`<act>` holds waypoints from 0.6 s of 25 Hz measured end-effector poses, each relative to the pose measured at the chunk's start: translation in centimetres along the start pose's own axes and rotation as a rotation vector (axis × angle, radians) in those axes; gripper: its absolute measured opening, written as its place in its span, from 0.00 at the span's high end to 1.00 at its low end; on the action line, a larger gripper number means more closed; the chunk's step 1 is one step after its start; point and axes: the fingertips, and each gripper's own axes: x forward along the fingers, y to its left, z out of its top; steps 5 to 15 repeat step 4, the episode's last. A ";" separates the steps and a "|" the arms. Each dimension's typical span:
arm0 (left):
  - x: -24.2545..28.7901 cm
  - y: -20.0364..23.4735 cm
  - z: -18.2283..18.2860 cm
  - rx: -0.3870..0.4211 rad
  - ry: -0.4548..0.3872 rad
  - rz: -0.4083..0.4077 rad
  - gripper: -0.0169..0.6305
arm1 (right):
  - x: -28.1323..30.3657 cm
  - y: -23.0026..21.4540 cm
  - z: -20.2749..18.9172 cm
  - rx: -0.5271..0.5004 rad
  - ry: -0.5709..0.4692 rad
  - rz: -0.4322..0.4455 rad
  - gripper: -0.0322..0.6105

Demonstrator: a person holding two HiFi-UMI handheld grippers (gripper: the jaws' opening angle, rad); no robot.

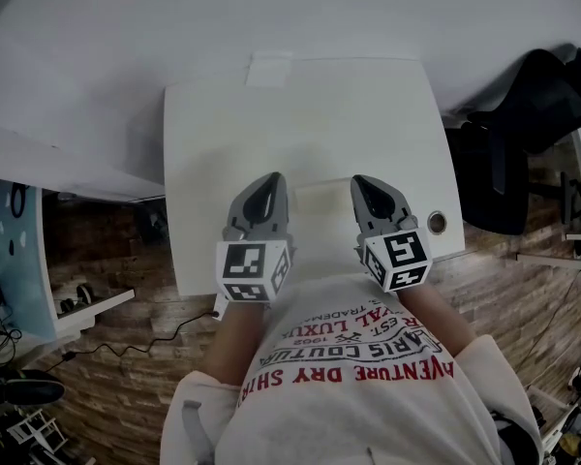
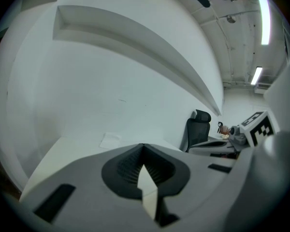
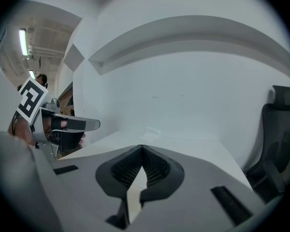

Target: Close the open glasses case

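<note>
A pale, flat rectangular case [image 1: 320, 199] lies on the white table [image 1: 223, 143] near its front edge, between my two grippers; it is too washed out to tell whether its lid is up. My left gripper [image 1: 270, 178] hovers just left of it, jaws shut and empty [image 2: 143, 147]. My right gripper [image 1: 360, 180] hovers just right of it, also shut on nothing [image 3: 142, 148]. Both gripper views look over the case toward the wall, so the case is hidden in them.
A thin pale sheet [image 1: 269, 69] lies at the table's far edge by the white wall, also visible as a sheet [image 2: 109, 139] and a sheet [image 3: 152, 131]. A black office chair [image 1: 523, 134] stands right of the table. A round cable hole [image 1: 437, 223] sits at the front right corner.
</note>
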 end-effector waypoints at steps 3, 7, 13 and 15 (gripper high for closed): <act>0.0 -0.1 0.1 0.005 -0.001 -0.005 0.98 | 0.1 0.2 -0.1 -0.001 0.005 0.001 0.93; 0.0 -0.1 0.1 0.007 -0.001 -0.007 0.98 | 0.1 0.2 -0.1 -0.001 0.006 0.001 0.93; 0.0 -0.1 0.1 0.007 -0.001 -0.007 0.98 | 0.1 0.2 -0.1 -0.001 0.006 0.001 0.93; 0.0 -0.1 0.1 0.007 -0.001 -0.007 0.98 | 0.1 0.2 -0.1 -0.001 0.006 0.001 0.93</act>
